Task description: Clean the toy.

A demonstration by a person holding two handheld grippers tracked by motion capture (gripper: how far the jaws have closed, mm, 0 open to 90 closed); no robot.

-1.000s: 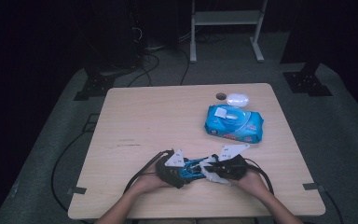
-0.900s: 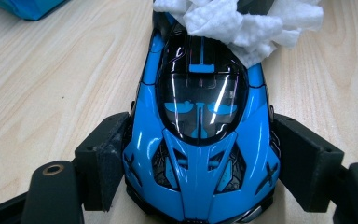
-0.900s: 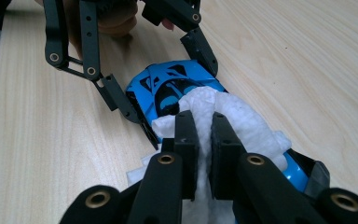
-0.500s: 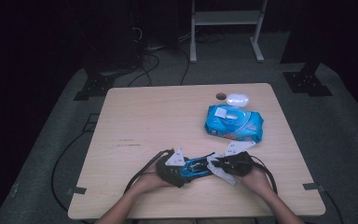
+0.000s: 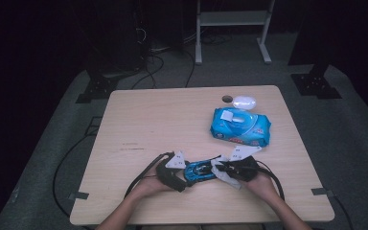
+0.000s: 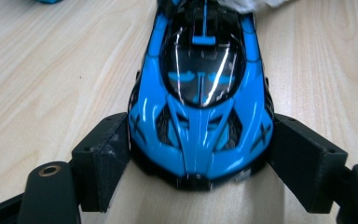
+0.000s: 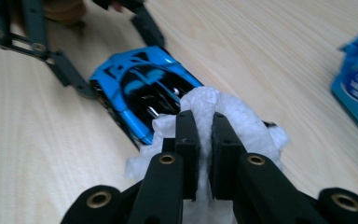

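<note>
- The left claw (image 6: 198, 154) is being seen clamped on one end of a blue toy car (image 6: 200, 93); in the left gripper view both black jaws are pressing against the car's flanks.
- The right claw (image 7: 204, 140) is being seen closed narrow on a white wipe (image 7: 233, 121), with the cloth bunched between and around its jaws.
- In the right gripper view the wipe is lying against the car's other end, touching the glossy black canopy.
- In the high view the toy car (image 5: 200, 170) is resting on the counter (image 5: 163, 120) near its front edge, between the left claw (image 5: 186, 173) and the right claw (image 5: 224, 168).
- The car is being kept level on its wheels, lengthwise between the two hands.
- A blue pack of wipes (image 5: 240, 126) is lying flat farther back on the counter, right of the middle, well apart from the car.
- A small white object (image 5: 244, 101) is lying just behind the pack, beside a dark round hole (image 5: 227, 98) in the counter; what the object is cannot be told.
- Black cables are trailing from both claws toward the counter's near edge.
</note>
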